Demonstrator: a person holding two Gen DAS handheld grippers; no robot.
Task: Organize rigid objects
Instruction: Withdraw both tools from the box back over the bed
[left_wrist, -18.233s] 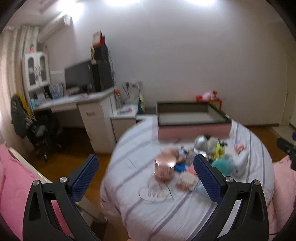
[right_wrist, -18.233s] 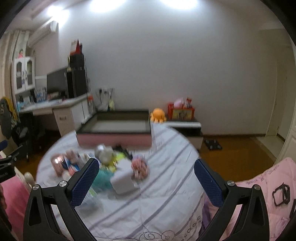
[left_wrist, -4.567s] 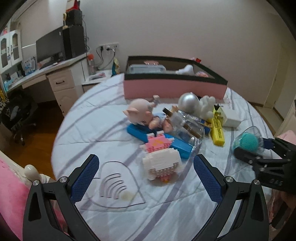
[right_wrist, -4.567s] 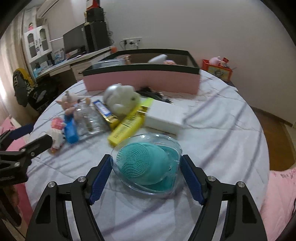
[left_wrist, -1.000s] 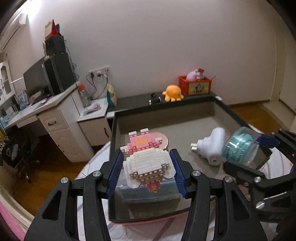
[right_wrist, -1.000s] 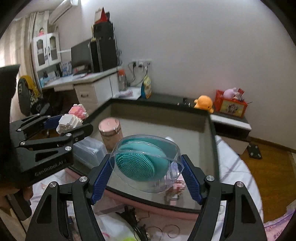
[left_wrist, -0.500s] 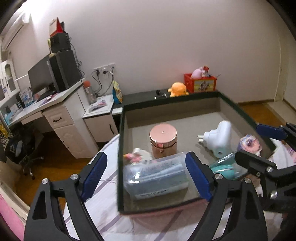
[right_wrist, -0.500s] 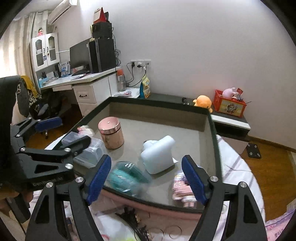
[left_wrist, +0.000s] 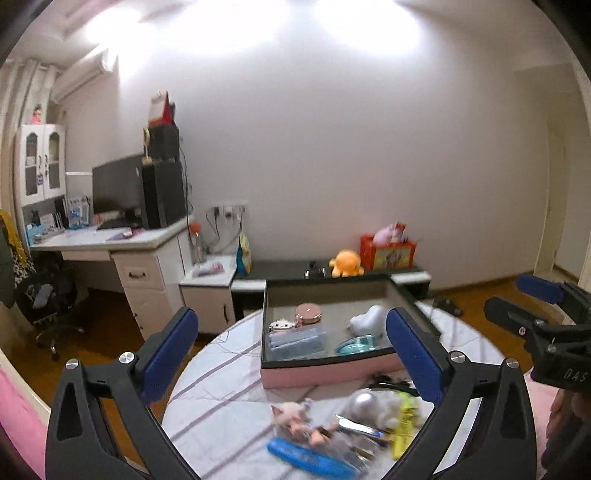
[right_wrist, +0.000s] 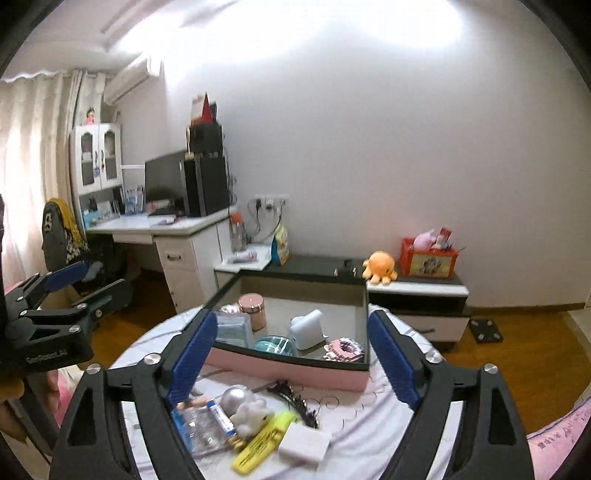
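Our left gripper (left_wrist: 291, 350) and right gripper (right_wrist: 290, 352), jaws opening and empty, could knock the crowded pile (right_wrist: 251, 424) while reaching in.

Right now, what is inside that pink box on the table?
In the pink box: a rose-gold jar, clear plastic case, white plug-shaped gadget, teal brush in a clear shell, pink block toy. The near wall hides the floor behind it.

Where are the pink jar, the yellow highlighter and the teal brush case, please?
pink jar (right_wrist: 252, 309), right wrist view, on its side wall.
yellow highlighter (right_wrist: 264, 441), right wrist view, mid-body.
teal brush case (left_wrist: 356, 343), left wrist view, on its top.
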